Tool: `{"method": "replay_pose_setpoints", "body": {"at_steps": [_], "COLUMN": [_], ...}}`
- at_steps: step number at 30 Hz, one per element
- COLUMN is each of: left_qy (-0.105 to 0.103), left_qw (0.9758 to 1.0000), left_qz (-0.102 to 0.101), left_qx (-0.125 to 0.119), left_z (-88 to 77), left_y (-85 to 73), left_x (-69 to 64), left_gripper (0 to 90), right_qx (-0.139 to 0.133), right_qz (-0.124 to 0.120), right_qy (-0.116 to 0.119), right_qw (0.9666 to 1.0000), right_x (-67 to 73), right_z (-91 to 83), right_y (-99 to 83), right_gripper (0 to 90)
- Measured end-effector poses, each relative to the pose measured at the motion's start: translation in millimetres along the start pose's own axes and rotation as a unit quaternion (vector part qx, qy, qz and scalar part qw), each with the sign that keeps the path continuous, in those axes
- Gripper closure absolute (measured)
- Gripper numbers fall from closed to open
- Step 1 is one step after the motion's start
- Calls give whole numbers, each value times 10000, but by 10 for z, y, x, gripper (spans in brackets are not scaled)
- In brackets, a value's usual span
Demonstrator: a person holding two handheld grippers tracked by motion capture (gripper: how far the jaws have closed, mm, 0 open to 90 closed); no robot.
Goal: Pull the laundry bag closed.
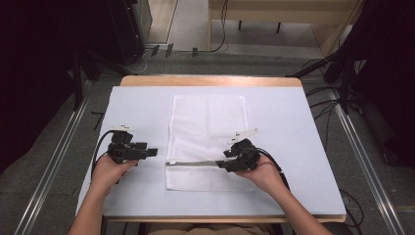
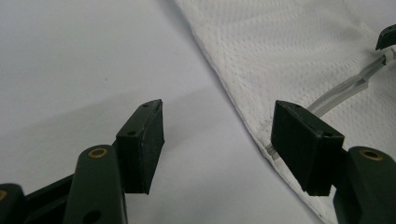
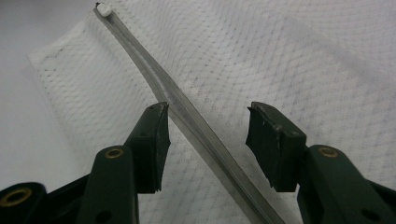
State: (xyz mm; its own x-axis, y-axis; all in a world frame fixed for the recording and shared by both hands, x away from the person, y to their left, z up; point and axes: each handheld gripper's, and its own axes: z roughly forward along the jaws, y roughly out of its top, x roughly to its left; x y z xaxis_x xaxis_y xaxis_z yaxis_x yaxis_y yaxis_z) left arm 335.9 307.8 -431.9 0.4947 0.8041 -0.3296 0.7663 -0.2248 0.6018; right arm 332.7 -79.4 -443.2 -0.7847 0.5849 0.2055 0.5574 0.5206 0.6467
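I see no brand, label or writing anywhere on the things in front of me. I count one white mesh bag [image 1: 205, 139], one zipper [image 1: 193, 163] across it, two claws, and one pale sheet [image 1: 293, 147] covering the counter.

The mesh bag lies flat at the middle of the counter, its long axis running away from me toward the far edge. The zipper sits near the bag's near end and runs crosswise, left to right, from the bag's left edge to my right claw [image 1: 221, 159].

In the right gripper view the zipper [image 3: 187, 116] crosses the gap as a grey diagonal strip, its white end stop at the top left; it passes close by one pad, but the pads do not press on it, so the right claw [image 3: 208, 135] is released with the zipper between its jaws.

My left claw [image 1: 152, 152] points right toward the bag's left edge, just beside it. In the left gripper view its jaws stand wide apart over the sheet and the bag's hem [image 2: 243, 112], grasping nothing: released.
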Motion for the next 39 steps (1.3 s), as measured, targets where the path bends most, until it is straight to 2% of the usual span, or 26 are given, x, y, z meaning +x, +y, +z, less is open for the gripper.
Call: {"method": "replay_pose_setpoints", "body": {"at_steps": [11, 13, 14, 18, 19, 20, 21, 22, 25, 27, 30, 32, 35, 37, 39], "left_qy": [11, -93, -122, -51, -52, -115, -115, -166, -283, -285, -230, -243, -148, -292, -301], "left_qw": [10000, 9999, 9999, 10000, 9999, 9997, 9997, 9994, 9993, 9991, 9995, 9997, 9998, 9995, 9994], "left_qz": [-52, -62, -41, 84, 116, 194, 194, 222, 114, 130, 90, -86, -121, -22, -37], "left_qx": [-2, 43, 34, 14, -7, -101, -101, -212, -236, -288, -207, -42, -57, -105, -140], "left_z": [-43, -63, -67, -78, -81, -92, -92, -109, -116, -117, -98, -63, -67, -90, -100], "left_y": [-47, -59, -62, -72, -74, -82, -82, -92, -88, -85, -76, -63, -55, -53, -48], "left_x": [-28, -44, -51, -99, -108, -128, -128, -138, -133, -137, -126, -92, -78, -73, -82], "left_gripper": [345, 357, 385, 386, 402, 417, 421, 421, 423, 424, 372, 254, 268, 264, 268], "right_qx": [125, 124, 125, 145, 92, 58, 58, 73, 75, 59, 60, 81, 111, 135, 153], "right_qz": [-182, -230, -217, -265, -291, -319, -319, -279, -311, -376, -452, -461, -417, -419, -434], "right_qy": [167, 182, 186, 127, 82, 120, 120, 181, 179, 181, 221, 196, 236, 253, 271], "right_qw": [9996, 9995, 9995, 9995, 9995, 9994, 9994, 9994, 9993, 9991, 9987, 9987, 9988, 9987, 9986], "right_x": [104, 119, 124, 127, 135, 130, 130, 131, 144, 155, 182, 195, 212, 226, 243], "right_z": [176, 191, 197, 219, 213, 213, 213, 218, 236, 255, 293, 322, 360, 382, 408], "right_y": [119, 151, 163, 203, 223, 238, 238, 276, 321, 352, 395, 427, 463, 478, 497], "right_gripper": [503, 507, 509, 505, 511, 514, 514, 513, 512, 513, 510, 513, 528, 543, 545]}}
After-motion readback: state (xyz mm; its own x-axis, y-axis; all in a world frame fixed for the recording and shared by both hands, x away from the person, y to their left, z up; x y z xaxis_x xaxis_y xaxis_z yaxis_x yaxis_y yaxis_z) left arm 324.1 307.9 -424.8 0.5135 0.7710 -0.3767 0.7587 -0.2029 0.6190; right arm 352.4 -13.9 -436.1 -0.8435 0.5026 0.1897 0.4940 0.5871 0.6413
